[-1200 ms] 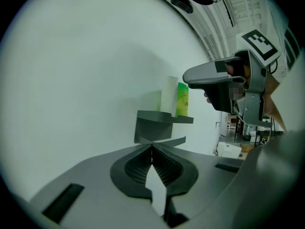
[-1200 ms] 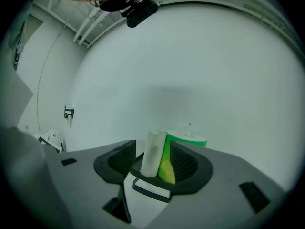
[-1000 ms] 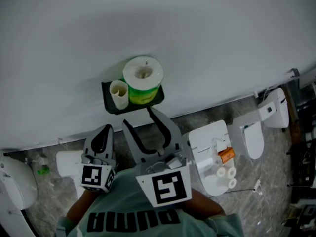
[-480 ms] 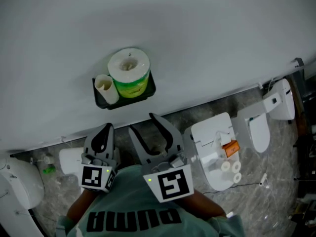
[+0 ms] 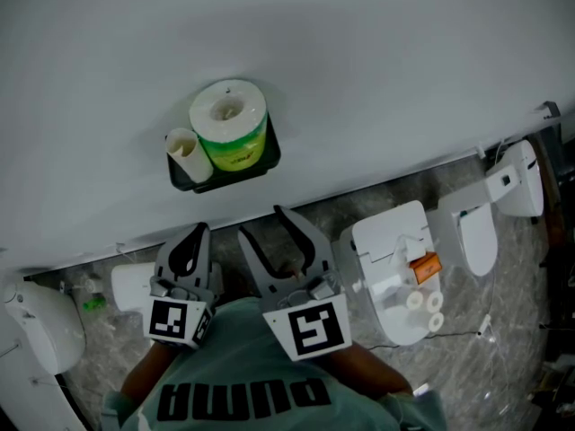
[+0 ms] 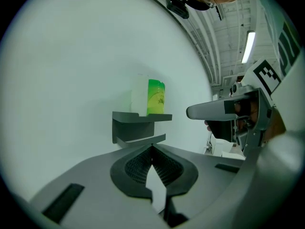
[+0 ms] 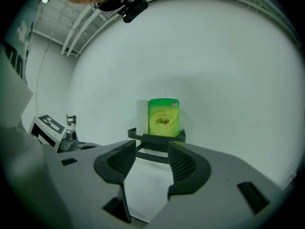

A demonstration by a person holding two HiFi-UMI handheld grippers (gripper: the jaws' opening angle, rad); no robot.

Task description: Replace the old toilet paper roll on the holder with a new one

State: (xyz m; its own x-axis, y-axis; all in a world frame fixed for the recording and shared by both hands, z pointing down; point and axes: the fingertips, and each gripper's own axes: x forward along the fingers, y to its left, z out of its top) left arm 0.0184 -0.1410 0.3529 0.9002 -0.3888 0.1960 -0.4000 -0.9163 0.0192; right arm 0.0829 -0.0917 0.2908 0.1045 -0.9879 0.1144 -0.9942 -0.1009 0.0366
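A black holder shelf (image 5: pixel 268 162) is fixed to the white wall. On it stand a new roll in a green wrapper (image 5: pixel 230 133) and, to its left, a thin, used-up roll (image 5: pixel 187 151). Both grippers hang below the shelf, apart from it. My right gripper (image 5: pixel 282 241) is open with nothing between its jaws. My left gripper (image 5: pixel 186 253) is shut and empty. The right gripper view looks at the green roll (image 7: pixel 164 117) and holder (image 7: pixel 157 137) past its own open gripper (image 7: pixel 151 159). In the left gripper view, the green roll (image 6: pixel 156 97) stands beyond the shut gripper (image 6: pixel 152 149).
A white toilet (image 5: pixel 388 241) stands on the marble floor at the right, with an orange object (image 5: pixel 423 265) and small white rolls (image 5: pixel 424 302) on it. Another toilet (image 5: pixel 476 236) is further right. A white fixture (image 5: pixel 40 330) sits at the far left.
In the head view the holder has slid left and slightly up, and the gap between it and the right gripper's tips has grown. Both grippers' jaws stand as before.
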